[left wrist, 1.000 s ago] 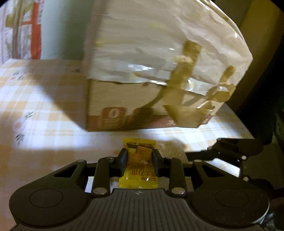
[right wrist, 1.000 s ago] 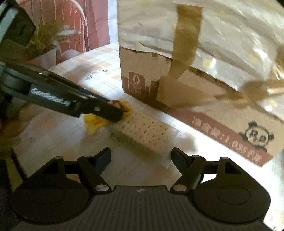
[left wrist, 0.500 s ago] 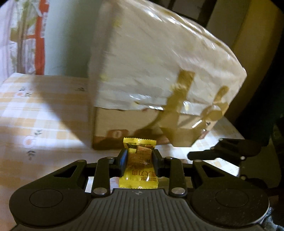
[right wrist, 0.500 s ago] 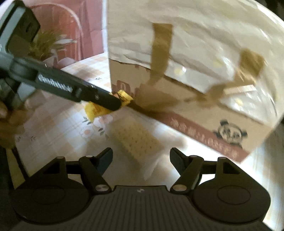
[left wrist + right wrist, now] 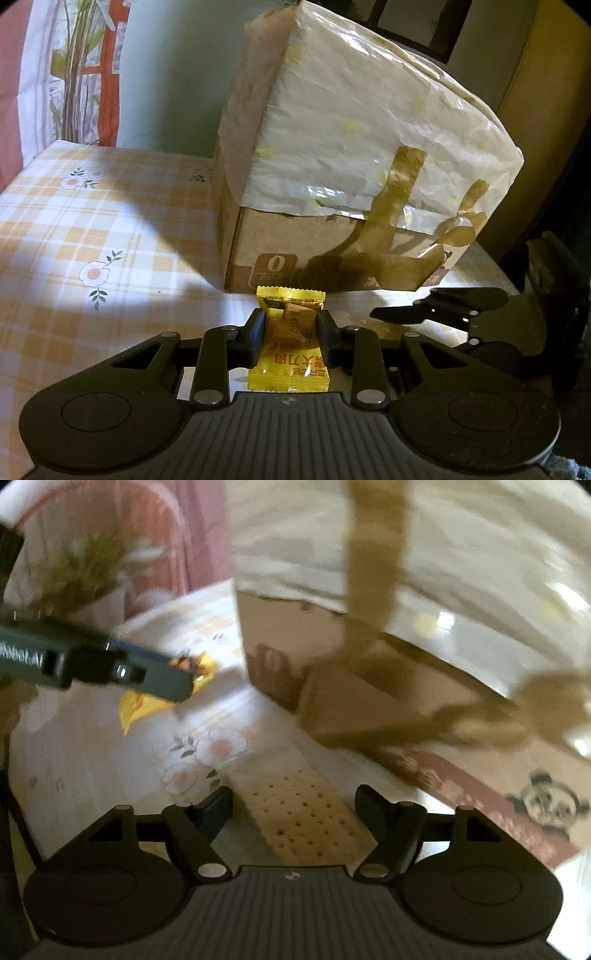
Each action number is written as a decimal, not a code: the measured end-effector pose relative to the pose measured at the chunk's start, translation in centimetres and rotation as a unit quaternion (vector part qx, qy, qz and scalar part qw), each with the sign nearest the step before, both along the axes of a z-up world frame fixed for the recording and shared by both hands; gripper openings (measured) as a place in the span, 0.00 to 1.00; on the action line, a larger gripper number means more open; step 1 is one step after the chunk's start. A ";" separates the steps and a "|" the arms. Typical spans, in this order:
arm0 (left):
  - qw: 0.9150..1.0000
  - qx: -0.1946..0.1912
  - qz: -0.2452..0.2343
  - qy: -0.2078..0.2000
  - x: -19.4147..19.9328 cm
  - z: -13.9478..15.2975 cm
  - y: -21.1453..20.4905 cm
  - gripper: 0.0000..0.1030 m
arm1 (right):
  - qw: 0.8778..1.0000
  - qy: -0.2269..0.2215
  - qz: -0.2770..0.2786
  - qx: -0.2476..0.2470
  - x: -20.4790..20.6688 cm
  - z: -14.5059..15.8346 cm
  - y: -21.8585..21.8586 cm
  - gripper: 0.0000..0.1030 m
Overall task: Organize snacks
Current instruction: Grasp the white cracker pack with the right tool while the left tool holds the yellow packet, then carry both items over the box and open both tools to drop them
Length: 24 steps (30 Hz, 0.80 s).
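My left gripper (image 5: pixel 291 338) is clenched on a yellow candy packet (image 5: pixel 289 363), its two pads pressing the wrapper's sides, the packet lifted clear of the checked floral tablecloth (image 5: pixel 92 236); red characters run across the wrapper's lower half and a brown sweet shows through its clear window. Just beyond the packet stands a cardboard box (image 5: pixel 295 254), its upper part wrapped in crinkled white plastic (image 5: pixel 369 147) and strapped with brown tape (image 5: pixel 391 199); a brown badge with a white "0" marks its near face; what the box contains I cannot tell, since the wrapping covers its top in both views. In the right wrist view the same box (image 5: pixel 424 709) fills the right side, blurred, with a panda drawing (image 5: pixel 546 805) printed on a reddish band along its base. My right gripper (image 5: pixel 293 812) stands released, its jaws having just been closing a little, with a pale perforated cracker (image 5: pixel 306 812) lying on the cloth between the fingers (image 5: pixel 216 812); the pads do not press it. The cracker rests just in front of the box, close to its base; whether it sits in a clear wrapper I cannot tell. From the left of that view my other gripper's black finger reaches in, the yellow packet (image 5: pixel 147 705) hanging from it above the tablecloth (image 5: pixel 92 768); a red curtain hangs behind.
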<state>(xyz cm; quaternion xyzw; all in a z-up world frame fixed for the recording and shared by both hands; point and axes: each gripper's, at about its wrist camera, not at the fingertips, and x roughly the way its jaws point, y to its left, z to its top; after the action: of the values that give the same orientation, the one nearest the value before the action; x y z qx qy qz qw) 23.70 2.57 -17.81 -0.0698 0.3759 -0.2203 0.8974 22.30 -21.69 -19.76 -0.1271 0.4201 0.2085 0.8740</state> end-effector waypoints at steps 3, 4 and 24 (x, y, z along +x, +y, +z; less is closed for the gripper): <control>1.000 0.005 -0.003 0.000 -0.3 -0.1 -0.5 0.31 | 0.999 -0.012 -0.026 0.014 -1.2 0.2 -0.9 0.61; 1.000 0.006 -0.004 0.001 -0.4 -0.1 -0.7 0.31 | 0.999 -0.014 -0.035 0.019 -1.6 0.3 -1.1 0.59; 0.993 -0.011 -0.052 -0.105 -4.1 7.9 -4.0 0.31 | 0.977 -0.136 -0.118 0.111 -11.1 8.1 -5.5 0.50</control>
<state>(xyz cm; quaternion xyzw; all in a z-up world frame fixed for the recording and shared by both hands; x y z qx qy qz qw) 19.64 -1.42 -9.92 -0.0366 0.2805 -0.2771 0.9183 11.16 -27.17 -11.66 -0.0062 0.2835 0.1300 0.9501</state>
